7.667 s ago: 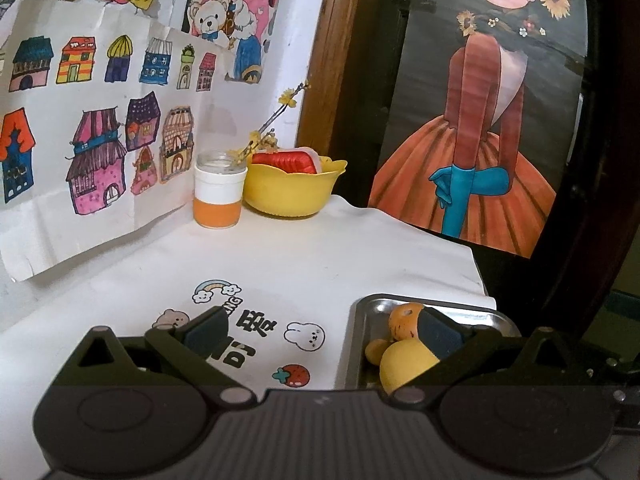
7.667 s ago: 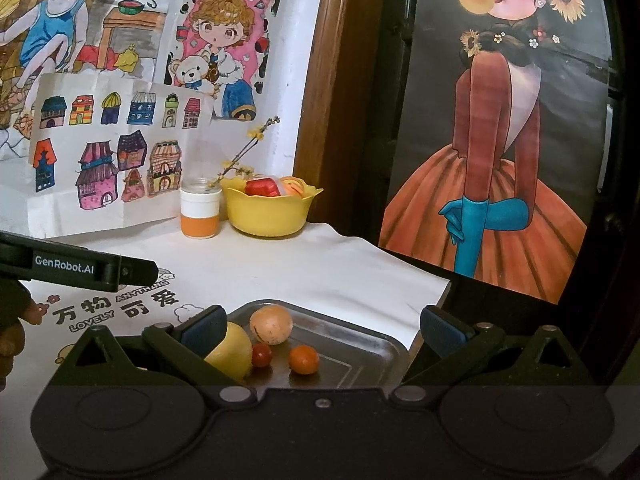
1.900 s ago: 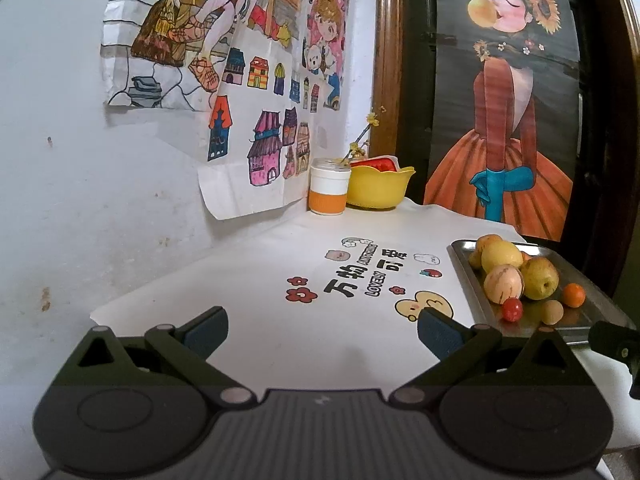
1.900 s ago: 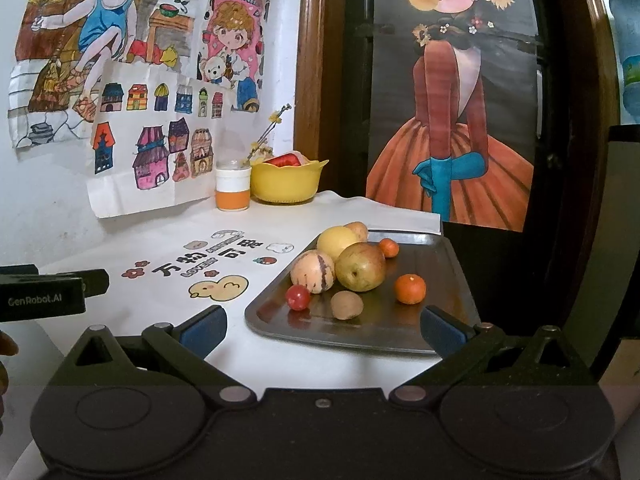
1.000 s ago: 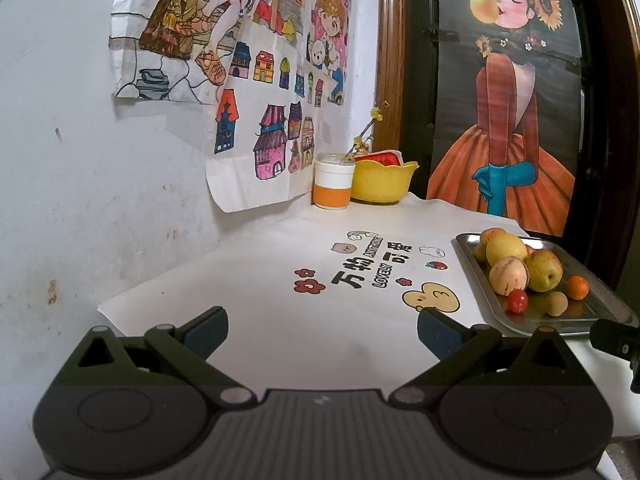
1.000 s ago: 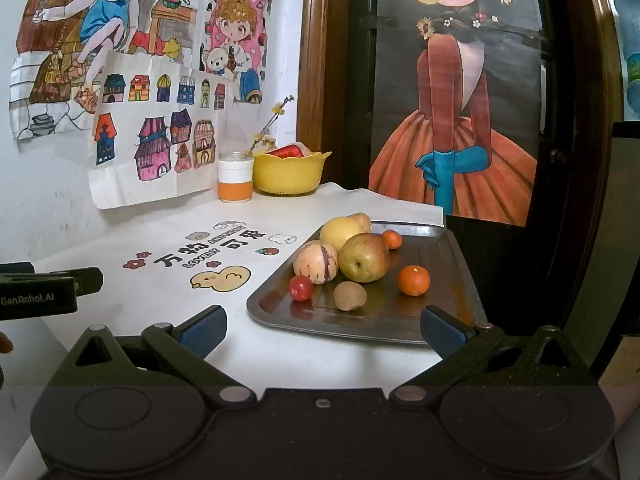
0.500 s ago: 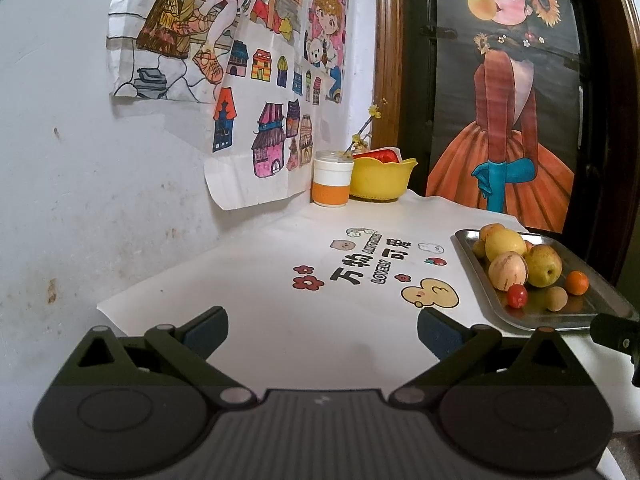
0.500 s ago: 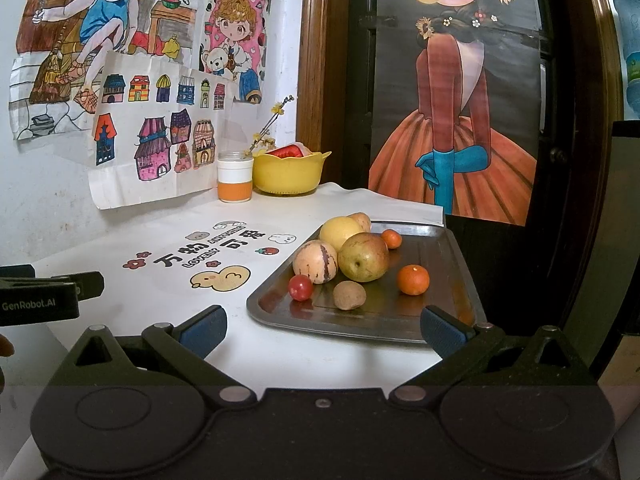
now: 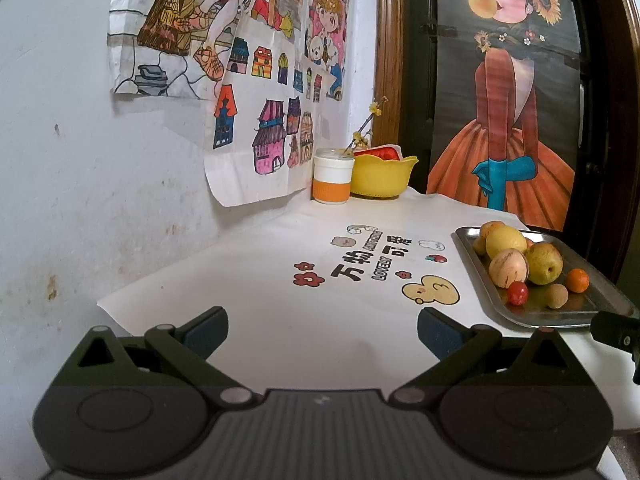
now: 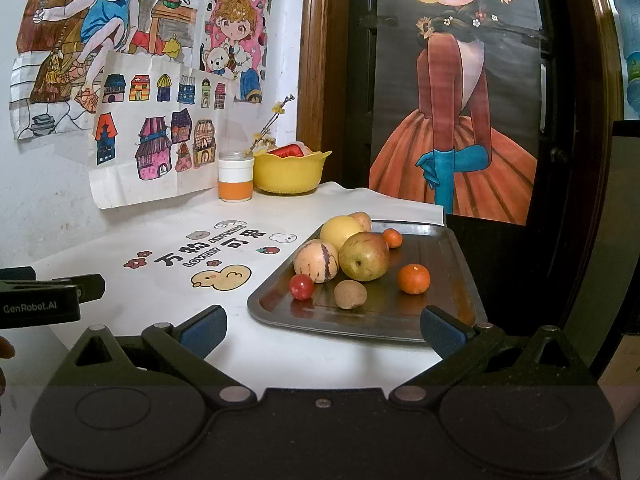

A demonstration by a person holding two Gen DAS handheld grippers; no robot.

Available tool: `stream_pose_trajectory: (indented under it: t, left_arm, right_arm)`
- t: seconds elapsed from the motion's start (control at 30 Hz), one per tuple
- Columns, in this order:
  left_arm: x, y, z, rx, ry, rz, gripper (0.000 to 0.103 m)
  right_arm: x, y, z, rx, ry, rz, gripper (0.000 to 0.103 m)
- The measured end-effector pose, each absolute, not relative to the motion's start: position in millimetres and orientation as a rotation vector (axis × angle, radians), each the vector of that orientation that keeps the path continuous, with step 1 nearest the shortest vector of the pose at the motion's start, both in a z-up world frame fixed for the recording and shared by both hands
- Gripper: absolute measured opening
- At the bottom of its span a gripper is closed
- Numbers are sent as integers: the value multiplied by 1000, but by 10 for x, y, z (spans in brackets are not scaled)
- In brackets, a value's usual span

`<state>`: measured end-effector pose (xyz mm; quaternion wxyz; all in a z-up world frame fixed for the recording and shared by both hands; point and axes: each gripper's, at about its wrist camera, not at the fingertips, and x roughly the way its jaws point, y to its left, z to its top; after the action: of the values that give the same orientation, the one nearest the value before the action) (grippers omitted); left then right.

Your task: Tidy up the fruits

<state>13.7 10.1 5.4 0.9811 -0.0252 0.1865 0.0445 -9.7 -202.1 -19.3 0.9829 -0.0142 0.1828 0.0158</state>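
Metal tray (image 10: 448, 268) w/ fruits (image 10: 364, 256), long axis running away; both hand-held grippers (image 9: 322, 330) (image 10: 322, 330) spread, empty.

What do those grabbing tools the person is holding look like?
Both tongs, left and right, are matte black plastic: a ribbed base, two round hubs, silver pivot pins, triangular cut-outs and blue pads on the fingers. White "GenRobot.AI" lettering marks the left one's side.
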Motion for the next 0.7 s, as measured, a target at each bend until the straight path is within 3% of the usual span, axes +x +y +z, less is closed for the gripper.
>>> stream_pose_trajectory:
  t: [0.7]
  left_arm:
    - [72, -96, 64, 39, 363, 94, 103]
  right_arm:
    - [-99, -2020, -192, -28, 367, 31, 102]
